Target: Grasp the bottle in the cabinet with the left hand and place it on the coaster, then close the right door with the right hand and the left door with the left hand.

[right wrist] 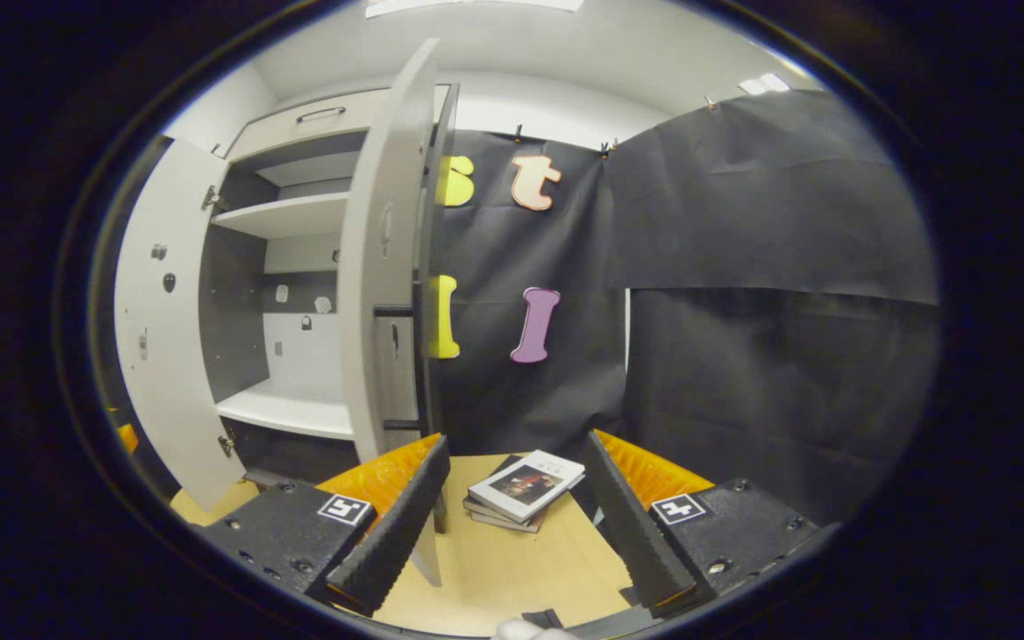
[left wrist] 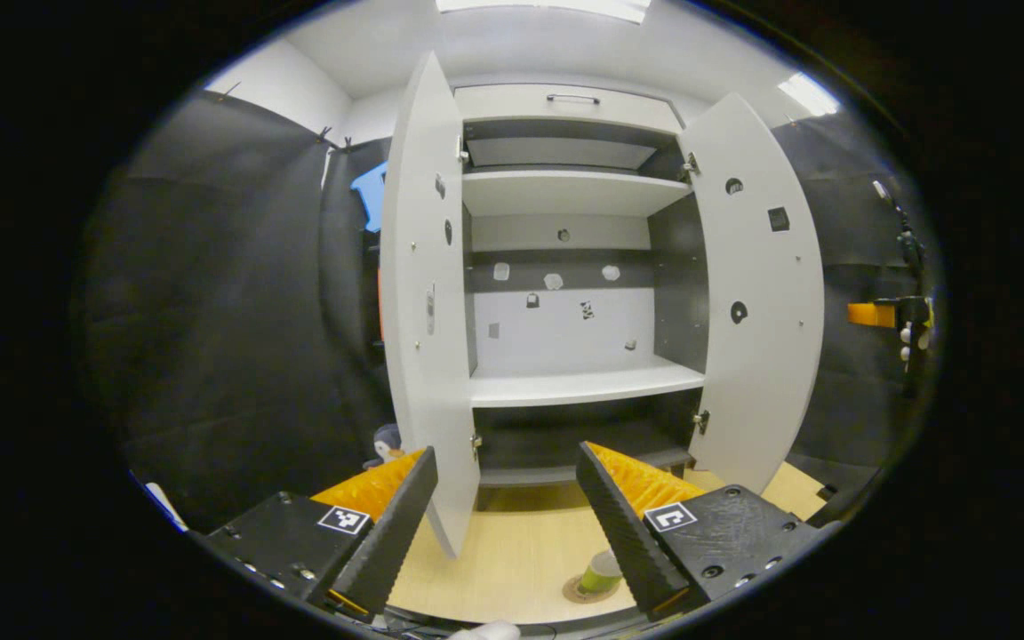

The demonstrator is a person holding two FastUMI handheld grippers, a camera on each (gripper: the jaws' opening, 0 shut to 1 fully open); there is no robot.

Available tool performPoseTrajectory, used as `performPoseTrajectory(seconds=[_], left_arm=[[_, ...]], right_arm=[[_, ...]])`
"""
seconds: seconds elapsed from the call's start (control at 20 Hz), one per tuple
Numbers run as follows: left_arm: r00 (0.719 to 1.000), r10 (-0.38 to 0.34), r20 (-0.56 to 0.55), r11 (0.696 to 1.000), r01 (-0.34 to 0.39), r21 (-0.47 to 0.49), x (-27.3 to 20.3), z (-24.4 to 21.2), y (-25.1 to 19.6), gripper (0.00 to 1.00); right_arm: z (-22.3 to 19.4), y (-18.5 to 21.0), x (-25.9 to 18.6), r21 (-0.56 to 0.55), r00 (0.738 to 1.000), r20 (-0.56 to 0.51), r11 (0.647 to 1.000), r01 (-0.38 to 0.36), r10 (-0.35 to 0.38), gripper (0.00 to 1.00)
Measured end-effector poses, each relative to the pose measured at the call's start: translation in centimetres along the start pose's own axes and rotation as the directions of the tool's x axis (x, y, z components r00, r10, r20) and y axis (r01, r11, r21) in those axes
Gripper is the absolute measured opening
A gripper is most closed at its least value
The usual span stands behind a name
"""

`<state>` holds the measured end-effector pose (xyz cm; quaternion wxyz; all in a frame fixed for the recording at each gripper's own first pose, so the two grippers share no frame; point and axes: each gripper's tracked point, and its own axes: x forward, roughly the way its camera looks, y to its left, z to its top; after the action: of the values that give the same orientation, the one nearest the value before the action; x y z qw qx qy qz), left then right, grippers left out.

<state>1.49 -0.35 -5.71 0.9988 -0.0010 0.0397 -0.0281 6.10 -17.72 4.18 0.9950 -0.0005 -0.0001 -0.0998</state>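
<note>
While your spread left gripper sees the bottle on its coaster, your spread right gripper faces books.

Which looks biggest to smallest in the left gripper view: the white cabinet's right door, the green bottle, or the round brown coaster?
1. White cabinet's right door, far biggest.
2. Round brown coaster and green bottle look about alike; the gripper hides part of both, so no ranking.

Black-draped booth, ceiling light
</note>
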Motion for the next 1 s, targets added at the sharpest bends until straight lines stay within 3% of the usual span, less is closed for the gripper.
performPoseTrajectory(seconds=[0.3, 0.6, 0.75, 0.85, 0.9, 1.0], left_arm=[[0.995, 0.094, 0.024, 0.995, -0.092, -0.046, -1.6, 2.5, -1.2, 0.96], [0.973, 0.227, 0.040, 0.973, -0.226, -0.043, -3.5, 3.4, -1.0, 1.00], [0.973, 0.228, 0.020, 0.973, -0.228, -0.034, -3.6, 2.8, -1.0, 0.92], [0.975, 0.219, 0.026, 0.976, -0.218, -0.024, -3.5, 2.9, -0.6, 0.99], [0.977, 0.208, 0.035, 0.978, -0.208, -0.023, -3.3, 3.1, -0.3, 0.93], [0.983, 0.180, 0.044, 0.983, -0.178, -0.031, -2.9, 3.2, 0.3, 0.95]], right_arm=[[3.1, 0.2, 6.8, 0.019, 0.990, 0.026, 0.990, -0.140, 0.140, 1.00], [2.7, 2.8, 10.0, 0.042, 0.945, -0.017, 0.945, -0.325, 0.326, 0.97], [2.8, 2.6, 9.8, 0.044, 0.948, -0.029, 0.948, -0.316, 0.318, 0.96], [2.9, 3.1, 9.3, 0.023, 0.955, -0.022, 0.956, -0.294, 0.294, 0.96], [3.0, 3.6, 9.0, 0.009, 0.958, -0.019, 0.958, -0.287, 0.287, 0.96], [2.8, 5.0, 8.4, 0.009, 0.963, -0.017, 0.963, -0.270, 0.270, 0.96]])
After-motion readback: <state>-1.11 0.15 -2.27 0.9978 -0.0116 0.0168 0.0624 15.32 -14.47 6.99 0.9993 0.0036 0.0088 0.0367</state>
